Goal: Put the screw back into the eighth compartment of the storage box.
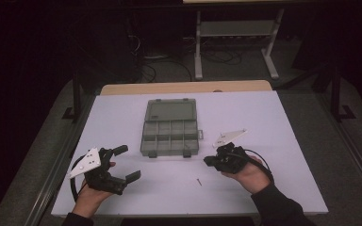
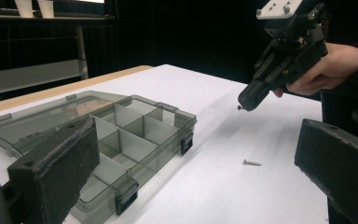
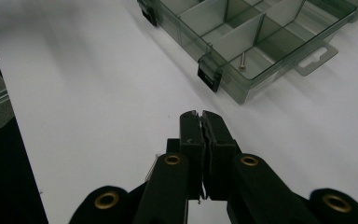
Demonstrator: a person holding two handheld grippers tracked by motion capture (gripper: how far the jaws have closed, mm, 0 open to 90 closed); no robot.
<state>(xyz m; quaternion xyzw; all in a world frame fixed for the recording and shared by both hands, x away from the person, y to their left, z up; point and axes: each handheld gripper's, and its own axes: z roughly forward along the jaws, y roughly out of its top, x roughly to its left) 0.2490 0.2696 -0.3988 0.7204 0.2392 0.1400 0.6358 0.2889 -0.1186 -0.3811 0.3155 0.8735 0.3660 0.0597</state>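
So the small screw pinched in the right tongs [image 2: 241,108] is the thing here: its head just pokes out of the tip, and the jaws are pressed together on it, held up off the worktop [image 1: 122,122], a bit to the right of the compartment box [image 1: 169,136]. My guess is it's being carried toward one of the box's cells, since there's already a screw [image 3: 243,61] lying in a near corner compartment, so this looks like sorting screws into the tray.

Another loose screw [image 1: 199,181] sits on the white worktop, nearer than the box and between the two hands, probably next in line.

The box is clear grey plastic with its lid [image 1: 170,110] flipped open flat toward the far side, which leaves every cell open from above. Makes sense, nothing to dodge when dropping stuff in. The latches hang down on the near wall.

The left tongs [image 1: 126,163] are spread wide, holding nothing, parked at the near left well apart from the box. Looks like that hand is just waiting, or ready to steady the box if it slides
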